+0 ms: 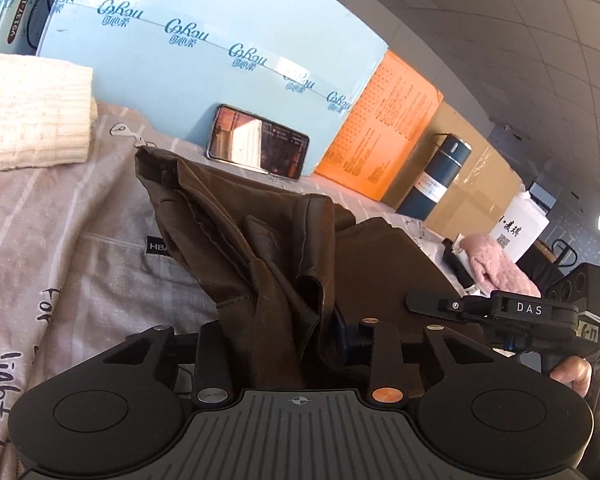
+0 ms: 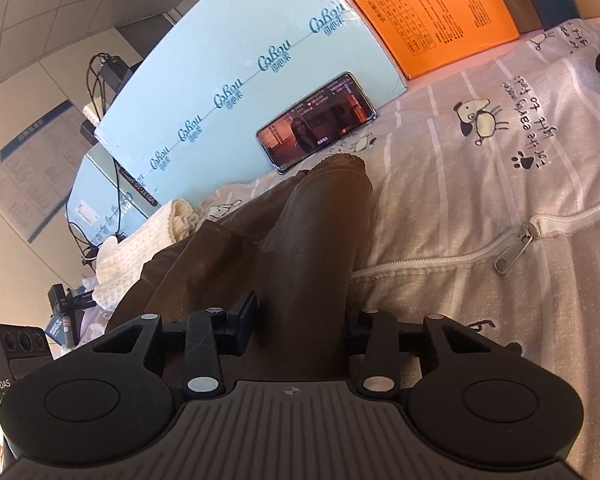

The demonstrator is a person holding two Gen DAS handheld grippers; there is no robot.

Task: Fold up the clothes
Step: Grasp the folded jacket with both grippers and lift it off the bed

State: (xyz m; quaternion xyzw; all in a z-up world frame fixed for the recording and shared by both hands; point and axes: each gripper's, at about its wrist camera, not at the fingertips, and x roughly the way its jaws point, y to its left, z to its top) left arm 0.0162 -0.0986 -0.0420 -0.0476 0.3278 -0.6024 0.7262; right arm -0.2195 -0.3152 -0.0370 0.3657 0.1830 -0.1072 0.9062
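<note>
Currently, far left in the left wrist view: cream knit point(image 1: 32, 112) folded on the printed bed sheet point(image 1: 60, 216), clear of the work. Next over, brown garment point(image 1: 260, 248) is draped up off the sheet, bunched in heavy folds, and feeds into the left tool point(image 1: 296, 344). Fingers are drawn in tight on a gathered edge; left has hold of it. Right of that, the right tool's black body point(image 1: 520, 312) sits just beside the same cloth.

Right wrist view: same garment point(image 2: 292, 248) runs from the phone point(image 2: 316, 120) end down between the right tool point(image 2: 300, 320) fingers. Its fingers stand wider apart, cloth filling the gap and touching the left pad point(image 2: 244, 320). Looks gripped, but contact on the far finger is hidden, so not certain. Further right, bare sheet with a zipper point(image 2: 516, 248).

Handling, my read: fabric has a slight sheen, looks like faux leather or coated cloth. Soft but with body, holds creases, moderately heavy, probably slippery on the pads. Grab hems or seam edges, not mid-panel; bunched layers may slide out. Keep both grips level so it hangs flat before laying down.
</note>
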